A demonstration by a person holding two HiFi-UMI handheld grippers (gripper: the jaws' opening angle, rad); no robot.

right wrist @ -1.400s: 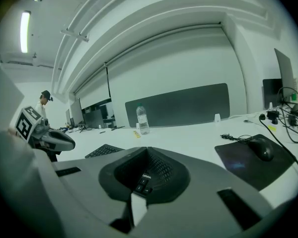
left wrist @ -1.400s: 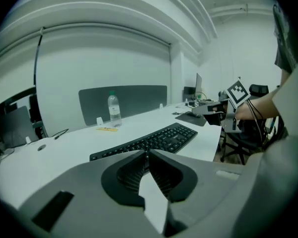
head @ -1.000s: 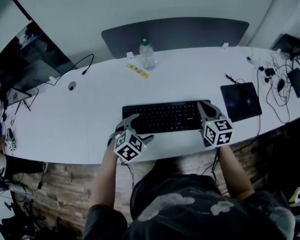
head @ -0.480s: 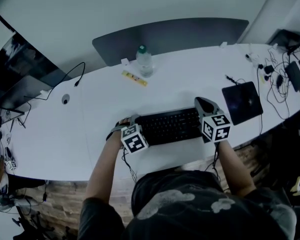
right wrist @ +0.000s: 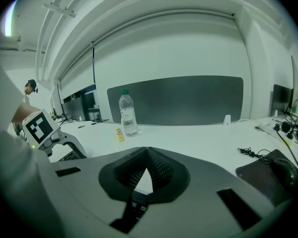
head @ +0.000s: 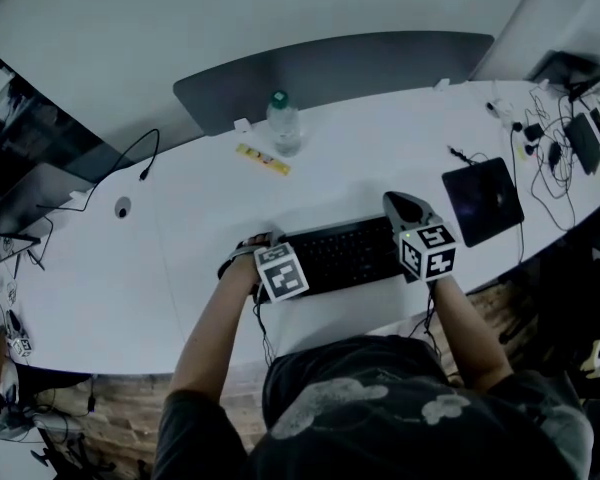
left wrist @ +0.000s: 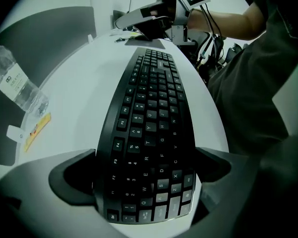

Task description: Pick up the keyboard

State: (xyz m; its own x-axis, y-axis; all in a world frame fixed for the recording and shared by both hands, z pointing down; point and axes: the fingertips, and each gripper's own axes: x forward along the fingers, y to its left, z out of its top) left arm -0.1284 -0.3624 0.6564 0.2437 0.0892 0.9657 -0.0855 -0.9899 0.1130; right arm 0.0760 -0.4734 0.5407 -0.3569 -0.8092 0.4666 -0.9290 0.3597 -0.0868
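A black keyboard (head: pixel 345 253) lies near the front edge of the white table (head: pixel 180 228). My left gripper (head: pixel 265 258) points steeply down over its left end. In the left gripper view the keyboard (left wrist: pixel 149 128) runs away between the jaws of the left gripper (left wrist: pixel 144 175). Those jaws are opening and stand on either side of it, not pressing. My right gripper (head: pixel 402 206) is shut with nothing held, at the keyboard's right end. The right gripper view has the closed tips of the right gripper (right wrist: pixel 147 157) just above a few dark keys (right wrist: pixel 134 202).
A water bottle (head: pixel 283 123) and a yellow strip (head: pixel 262 159) sit behind the keyboard. A black mouse pad (head: pixel 482 201) lies to the right, with tangled cables (head: pixel 545 138) beyond it. A dark partition (head: pixel 330 73) backs the table. Monitors (head: pixel 40 158) stand at far left.
The left gripper dropped and tipped down over the keyboard's left end, its jaws spreading wider. The right gripper shifted along to the keyboard's right end and stayed shut.
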